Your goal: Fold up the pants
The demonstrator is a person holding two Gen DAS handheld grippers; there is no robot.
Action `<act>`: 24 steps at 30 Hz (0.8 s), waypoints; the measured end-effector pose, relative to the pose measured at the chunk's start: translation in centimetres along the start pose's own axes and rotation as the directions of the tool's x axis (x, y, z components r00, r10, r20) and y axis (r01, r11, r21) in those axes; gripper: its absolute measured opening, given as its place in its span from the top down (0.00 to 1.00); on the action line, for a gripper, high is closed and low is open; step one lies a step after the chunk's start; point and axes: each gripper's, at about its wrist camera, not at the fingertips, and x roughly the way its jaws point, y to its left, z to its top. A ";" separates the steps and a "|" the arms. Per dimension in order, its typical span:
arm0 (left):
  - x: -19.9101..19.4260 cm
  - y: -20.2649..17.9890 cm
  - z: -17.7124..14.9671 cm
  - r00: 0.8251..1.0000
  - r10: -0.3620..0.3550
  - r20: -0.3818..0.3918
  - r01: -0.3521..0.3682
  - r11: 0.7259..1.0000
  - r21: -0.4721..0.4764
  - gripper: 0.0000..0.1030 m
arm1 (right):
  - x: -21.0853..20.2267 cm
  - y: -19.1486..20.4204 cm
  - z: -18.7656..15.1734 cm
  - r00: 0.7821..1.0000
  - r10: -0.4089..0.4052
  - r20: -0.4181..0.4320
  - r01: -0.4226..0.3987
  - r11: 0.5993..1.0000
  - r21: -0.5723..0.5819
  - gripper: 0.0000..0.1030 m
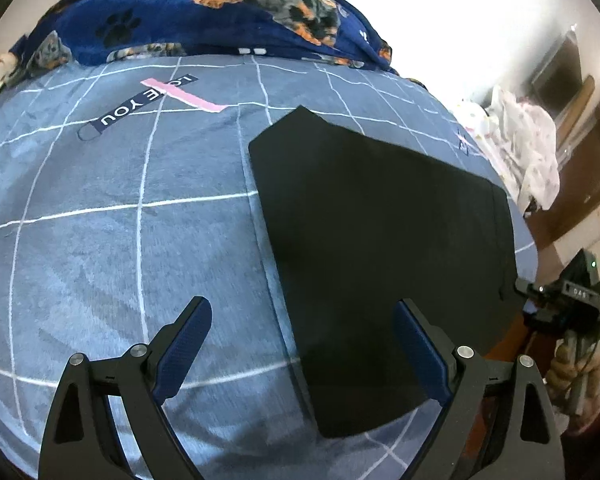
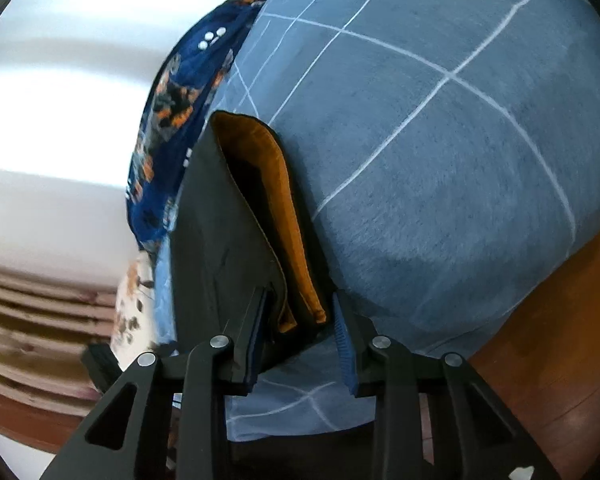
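Bright daylight, blown-out glare on walls, fisheye warping, slight motion blur

The pants (image 1: 380, 248) are black, folded into a flat, smooth, many-sided slab that fills the right half of the left wrist view, one pointed corner toward the upper middle, its broad end running down to the lower centre. In the right wrist view the pants (image 2: 220, 240) show their waist end at centre — the opening gapes, baring an orange-brown lining, with dark layers stacked either side.
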 end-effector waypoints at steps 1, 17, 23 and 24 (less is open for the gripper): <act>0.0 0.2 0.2 1.000 -0.001 0.003 0.001 1.000 0.000 0.11 | 0.0 0.1 0.2 1.000 0.003 -0.003 -0.003 1.000 -0.001 0.66; 3.2 -0.4 2.2 0.997 0.079 -0.019 -0.077 0.993 0.091 0.11 | 3.5 2.6 4.7 0.996 -0.040 -0.080 0.028 0.989 -0.148 0.51; 4.4 -1.6 2.4 0.995 0.099 -0.021 -0.094 0.981 0.170 0.11 | 4.7 3.7 5.9 0.988 -0.057 -0.146 0.027 0.979 -0.200 0.48; 4.6 -1.7 2.4 0.995 0.101 -0.021 -0.096 0.979 0.179 0.11 | 4.8 3.8 6.0 0.985 -0.064 -0.157 0.029 0.977 -0.212 0.48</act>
